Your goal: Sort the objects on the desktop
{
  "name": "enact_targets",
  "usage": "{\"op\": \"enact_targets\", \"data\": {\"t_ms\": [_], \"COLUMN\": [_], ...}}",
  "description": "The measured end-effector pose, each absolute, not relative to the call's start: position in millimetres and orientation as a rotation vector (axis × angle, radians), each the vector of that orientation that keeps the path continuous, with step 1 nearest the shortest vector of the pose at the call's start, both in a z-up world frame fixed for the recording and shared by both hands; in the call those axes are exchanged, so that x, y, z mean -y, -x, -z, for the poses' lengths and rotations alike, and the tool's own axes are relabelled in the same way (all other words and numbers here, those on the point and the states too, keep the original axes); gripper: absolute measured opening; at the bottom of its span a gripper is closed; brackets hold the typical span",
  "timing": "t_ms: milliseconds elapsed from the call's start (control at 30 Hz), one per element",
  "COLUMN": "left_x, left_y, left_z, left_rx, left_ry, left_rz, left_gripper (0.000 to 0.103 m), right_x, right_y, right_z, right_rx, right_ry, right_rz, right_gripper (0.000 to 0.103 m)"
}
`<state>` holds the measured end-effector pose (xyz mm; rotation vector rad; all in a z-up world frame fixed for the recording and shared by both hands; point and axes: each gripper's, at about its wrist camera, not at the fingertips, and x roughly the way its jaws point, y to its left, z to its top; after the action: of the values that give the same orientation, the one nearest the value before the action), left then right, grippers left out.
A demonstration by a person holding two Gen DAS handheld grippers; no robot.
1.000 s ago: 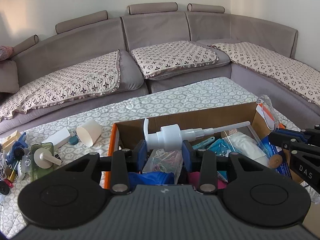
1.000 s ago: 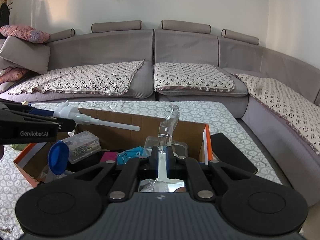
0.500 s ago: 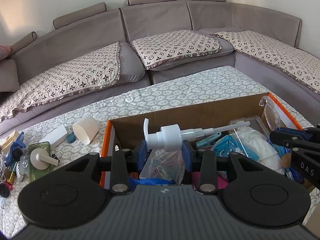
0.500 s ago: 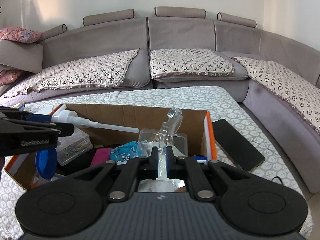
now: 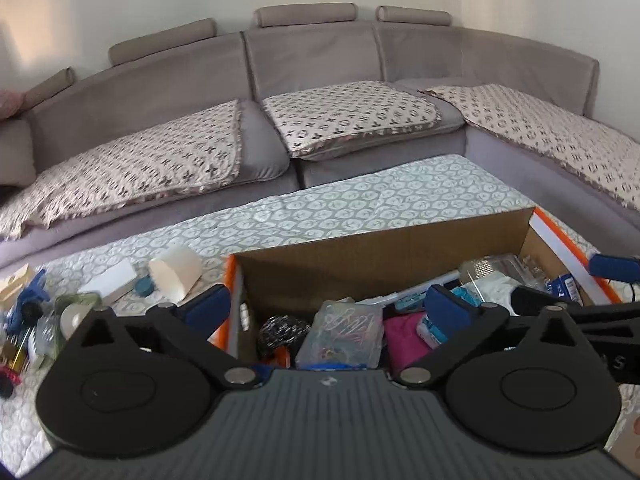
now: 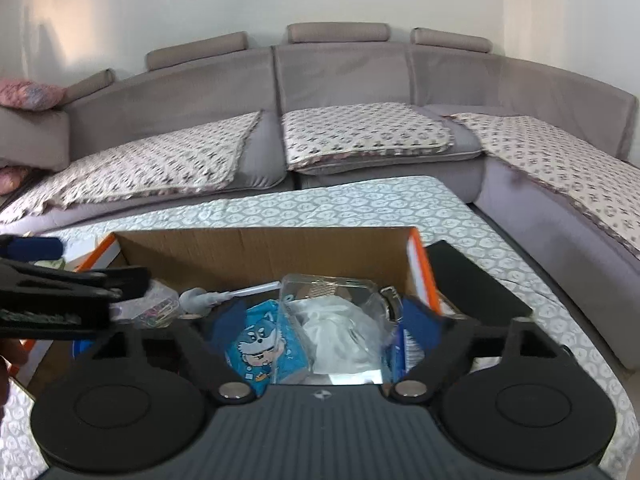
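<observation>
A cardboard box [image 5: 380, 248] with an orange rim sits on the patterned table and also shows in the right wrist view [image 6: 260, 248]. My left gripper [image 5: 328, 306] is open and empty over its left half, above a clear case of coloured paper clips [image 5: 344, 332]. My right gripper [image 6: 328, 320] is open and empty over its right half. The white pump dispenser [image 6: 216, 298] lies inside the box beside a blue cartoon tissue pack [image 6: 260, 348]. The clear glasses [image 6: 384, 300] lie at the box's right end, on a white bag [image 6: 336, 328].
Left of the box lie a paper cup [image 5: 174, 270], a white block [image 5: 108, 282], a teal cap [image 5: 143, 287] and a clutter of small items [image 5: 24, 320]. A black flat object [image 6: 472, 280] lies right of the box. A grey sofa [image 5: 320, 120] curves behind the table.
Both grippers have opened. The left let go of the pump dispenser and the right let go of the clear glasses; both items now lie in the box.
</observation>
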<state>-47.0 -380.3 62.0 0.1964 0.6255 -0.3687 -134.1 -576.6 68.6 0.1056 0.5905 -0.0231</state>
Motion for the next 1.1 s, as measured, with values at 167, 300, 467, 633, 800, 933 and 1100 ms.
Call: {"op": "enact_targets", "data": {"t_ms": [167, 300, 467, 633, 800, 933, 1100], "left_x": [373, 369, 360, 357, 358, 360, 367], "left_y": [57, 69, 68, 62, 56, 53, 49], "left_z": [-73, -76, -84, -81, -74, -68, -57], "left_rx": [-0.668, -0.658, -0.646, -0.647, -0.642, -0.643, -0.654], "left_ry": [-0.216, -0.242, -0.201, -0.195, -0.219, -0.185, -0.193], "left_rz": [0.363, 0.380, 0.379, 0.378, 0.374, 0.403, 0.381], "left_gripper": [0.103, 0.103, 0.103, 0.103, 0.103, 0.103, 0.103], "right_x": [569, 558, 543, 540, 542, 542, 545], "right_y": [160, 173, 192, 168, 163, 162, 156], "right_z": [-85, -94, -104, -95, -92, -81, -70], "right_rx": [-0.533, -0.523, -0.488, -0.490, -0.390, -0.394, -0.407], "right_ry": [-0.130, -0.128, -0.132, -0.182, -0.233, -0.165, -0.124], "right_rz": [0.040, 0.073, 0.104, 0.161, 0.180, 0.159, 0.157], "right_gripper": [0.103, 0.103, 0.103, 0.103, 0.103, 0.103, 0.103]}}
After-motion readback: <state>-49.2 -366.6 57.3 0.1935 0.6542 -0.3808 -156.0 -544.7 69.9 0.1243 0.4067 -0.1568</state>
